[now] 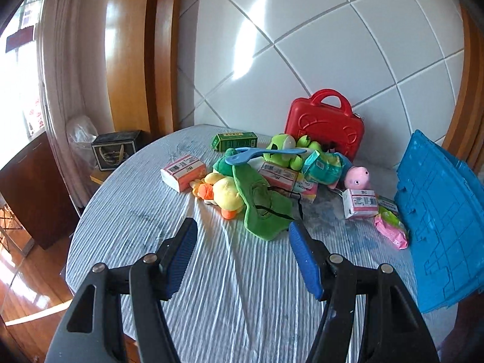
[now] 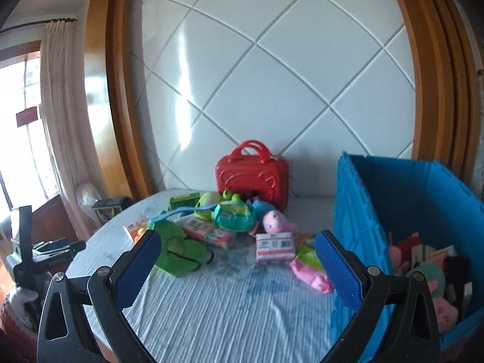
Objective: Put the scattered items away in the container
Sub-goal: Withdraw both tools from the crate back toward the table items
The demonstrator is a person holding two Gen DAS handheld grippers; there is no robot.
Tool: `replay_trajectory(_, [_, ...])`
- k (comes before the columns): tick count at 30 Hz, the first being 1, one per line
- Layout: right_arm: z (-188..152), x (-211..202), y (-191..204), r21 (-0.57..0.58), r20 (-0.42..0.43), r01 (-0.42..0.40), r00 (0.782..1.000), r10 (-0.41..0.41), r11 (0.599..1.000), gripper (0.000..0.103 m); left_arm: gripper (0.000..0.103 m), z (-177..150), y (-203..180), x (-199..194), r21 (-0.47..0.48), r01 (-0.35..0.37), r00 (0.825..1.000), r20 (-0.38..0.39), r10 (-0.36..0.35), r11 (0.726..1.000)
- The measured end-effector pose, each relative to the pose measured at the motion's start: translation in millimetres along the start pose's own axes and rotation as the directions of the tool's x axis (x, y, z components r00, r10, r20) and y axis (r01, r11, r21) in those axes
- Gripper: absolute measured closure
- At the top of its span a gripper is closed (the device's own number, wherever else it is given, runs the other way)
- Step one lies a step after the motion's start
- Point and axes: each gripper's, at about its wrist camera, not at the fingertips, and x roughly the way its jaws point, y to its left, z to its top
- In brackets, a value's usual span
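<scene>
Nearest in the left wrist view, the left gripper (image 1: 242, 236) stands with its blue-padded jaws spread and nothing between them, above the bare striped bedcover (image 1: 211, 287). Just ahead of its fingertips lies a green plush (image 1: 266, 208) with a black cord across it, and a yellow duck plush (image 1: 222, 192) lies touching it on the left. Ahead and to the right of the tool sit a small pink-and-white box (image 1: 361, 202) and a pink packet (image 1: 391, 231), the packet just beside the wall of the blue container (image 1: 438, 227), which stands at the tool's far right.

Further ahead is the main heap: another pink-and-white box (image 1: 183, 172) to the left, a blue spoon (image 1: 263, 153) lying across a light-green plush (image 1: 282, 151), a teal pouch (image 1: 323, 166), and a pink pig plush (image 1: 358, 178). Beyond them a green box (image 1: 234, 141) lies flat, and a red toy case (image 1: 325, 124) stands upright against the white quilted headboard (image 1: 302, 45).

In the right wrist view, the right gripper (image 2: 237, 245) is likewise spread wide and empty over the bedcover. The blue container is to its right, open at the top, with several soft toys (image 2: 435, 272) already inside. The pink packet lies just inside its right fingertip, touching neither pad.
</scene>
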Motion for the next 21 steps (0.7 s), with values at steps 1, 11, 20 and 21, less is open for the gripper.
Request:
replay_trajectory(1, [-4,10,3,0.013,-0.032,0.013,0.999,-0.013,1.0,0.0,0.041,-1,2,5,0.009,0.009,1.0,-0.006,-0.009,1.0])
replay_trajectory(11, [-27,86,-11,0.081,-0.172,0.026,0.985,-0.012,0.996,0.0,0.041,11,-18,50,0.047,0.038,0.997,-0.067,-0.034,0.998])
replay_trajectory(20, [-58,159,-49,0.094,-0.278,0.017,0.96,0.01,0.995,0.0,0.041,20,-71,106,0.102,0.049,0.991,-0.129,-0.035,0.994])
replay_trajectory(21, [-64,167,-52,0.104,-0.295,0.015,0.955,0.016,0.994,0.0,0.041,21,-77,113,0.109,0.061,0.989,-0.142,-0.045,0.992])
